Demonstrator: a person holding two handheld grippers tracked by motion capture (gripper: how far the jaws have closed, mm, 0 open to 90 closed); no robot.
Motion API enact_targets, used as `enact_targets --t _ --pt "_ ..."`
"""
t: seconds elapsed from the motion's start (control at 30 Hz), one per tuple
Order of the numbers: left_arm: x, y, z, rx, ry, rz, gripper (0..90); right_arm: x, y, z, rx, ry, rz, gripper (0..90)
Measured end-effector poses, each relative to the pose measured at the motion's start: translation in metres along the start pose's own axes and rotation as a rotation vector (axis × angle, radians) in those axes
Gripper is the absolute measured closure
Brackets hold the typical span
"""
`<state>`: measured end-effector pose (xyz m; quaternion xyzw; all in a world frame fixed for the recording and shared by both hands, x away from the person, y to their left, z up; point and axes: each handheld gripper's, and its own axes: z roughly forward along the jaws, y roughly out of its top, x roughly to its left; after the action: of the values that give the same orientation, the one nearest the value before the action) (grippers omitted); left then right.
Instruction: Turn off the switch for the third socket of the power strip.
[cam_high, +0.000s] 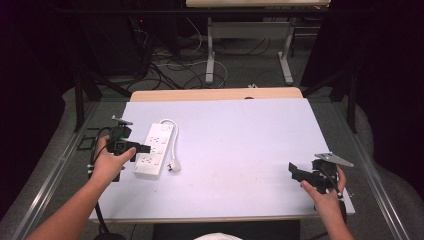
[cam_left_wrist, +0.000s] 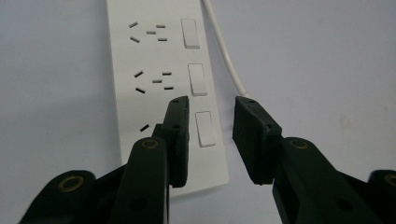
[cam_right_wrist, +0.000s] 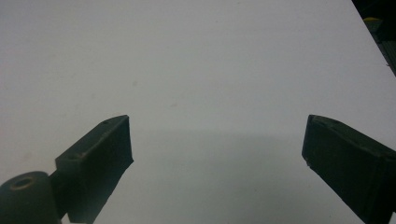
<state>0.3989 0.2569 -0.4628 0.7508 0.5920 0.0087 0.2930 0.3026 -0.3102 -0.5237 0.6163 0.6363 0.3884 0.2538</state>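
Note:
A white power strip (cam_high: 154, 150) lies on the left part of the pale table (cam_high: 240, 140), its white cable (cam_high: 173, 131) looping to a plug (cam_high: 173, 166) beside it. My left gripper (cam_high: 143, 148) hovers over the strip's near end. In the left gripper view the strip (cam_left_wrist: 154, 56) shows its sockets and rocker switches. My left gripper (cam_left_wrist: 212, 105) is open; one jaw stands over the strip, the other beside its edge near the cable (cam_left_wrist: 224, 51). The nearest switch (cam_left_wrist: 205, 128) sits in the gap, untouched. My right gripper (cam_high: 295, 171) is wide open over bare table at the right (cam_right_wrist: 217, 121).
The table's front edge runs close to both hands. A wooden tabletop strip (cam_high: 215, 94) borders the far edge. Beyond it are desk legs (cam_high: 210, 55) and floor cables (cam_high: 165, 65). Metal rails (cam_high: 60, 165) flank the table on both sides.

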Motion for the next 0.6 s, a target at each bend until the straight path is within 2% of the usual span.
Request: enact_targets --t 0.17,0.2,0.27,0.3,0.6 --pt "-0.001 -0.001 0.006 0.005 0.013 -0.009 66.9 0.0 0.0 0.0 0.001 0.001 -0.001 7.7" --pt "-0.001 0.0 0.006 0.016 0.008 -0.006 67.3 0.0 -0.001 0.003 -0.027 -0.006 0.002 7.6" --pt "-0.002 0.0 0.008 0.02 0.012 -0.01 67.8 0.0 -0.001 0.003 -0.027 -0.006 0.001 7.6" --pt "-0.002 0.0 0.009 0.018 0.01 -0.015 68.8 0.0 0.0 0.0 0.006 0.002 -0.003 7.7" --pt "-0.001 -0.001 0.018 0.053 0.02 -0.027 72.7 0.0 -0.001 0.002 -0.005 0.003 -0.003 7.6"
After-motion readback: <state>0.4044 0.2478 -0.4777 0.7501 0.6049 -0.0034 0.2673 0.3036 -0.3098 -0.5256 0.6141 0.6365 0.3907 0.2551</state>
